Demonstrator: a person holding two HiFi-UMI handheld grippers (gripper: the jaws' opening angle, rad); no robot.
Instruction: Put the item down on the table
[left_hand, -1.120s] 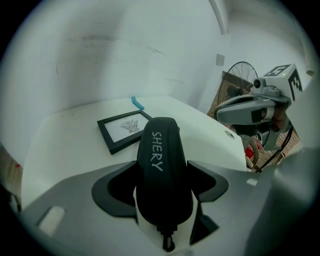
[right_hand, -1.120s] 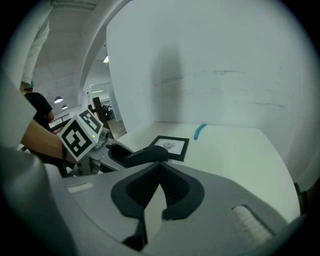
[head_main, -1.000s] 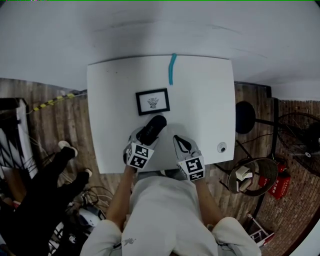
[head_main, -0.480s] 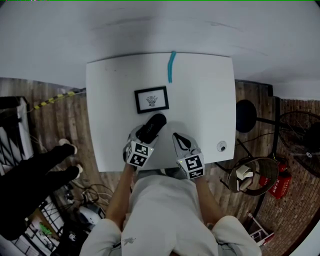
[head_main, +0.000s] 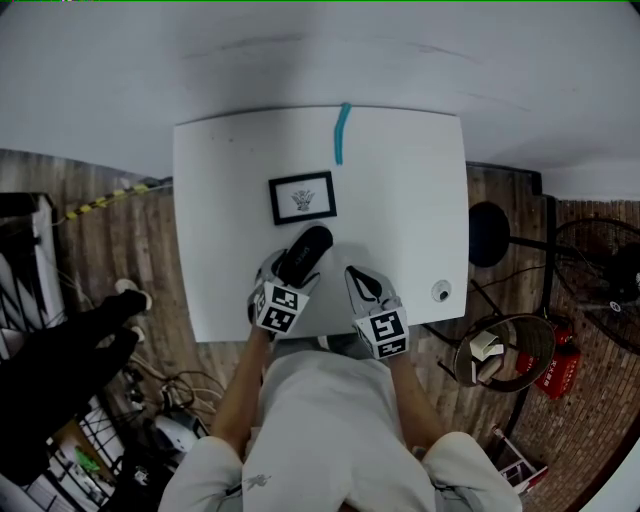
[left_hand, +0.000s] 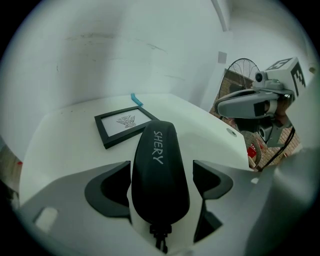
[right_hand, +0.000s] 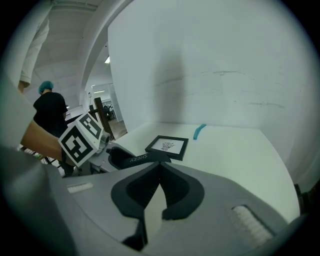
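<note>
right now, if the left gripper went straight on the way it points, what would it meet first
The case: it lies between the left gripper's jaws, which have just been opening. Beyond it, probably the frame, though depth is unclear.

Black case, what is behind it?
A picture frame lies behind the black case, a blue strip farther back. The table right under the case is covered.

It looked like a makeshift lab or workshop: a white table (head_main: 420, 200) stood against a plain wall (head_main: 320, 50) on a plank floor (head_main: 120, 250). Loose cables (head_main: 190, 390) lay near left, with a fan (head_main: 600, 270) and a fire extinguisher (head_main: 560, 372) at right.
</note>
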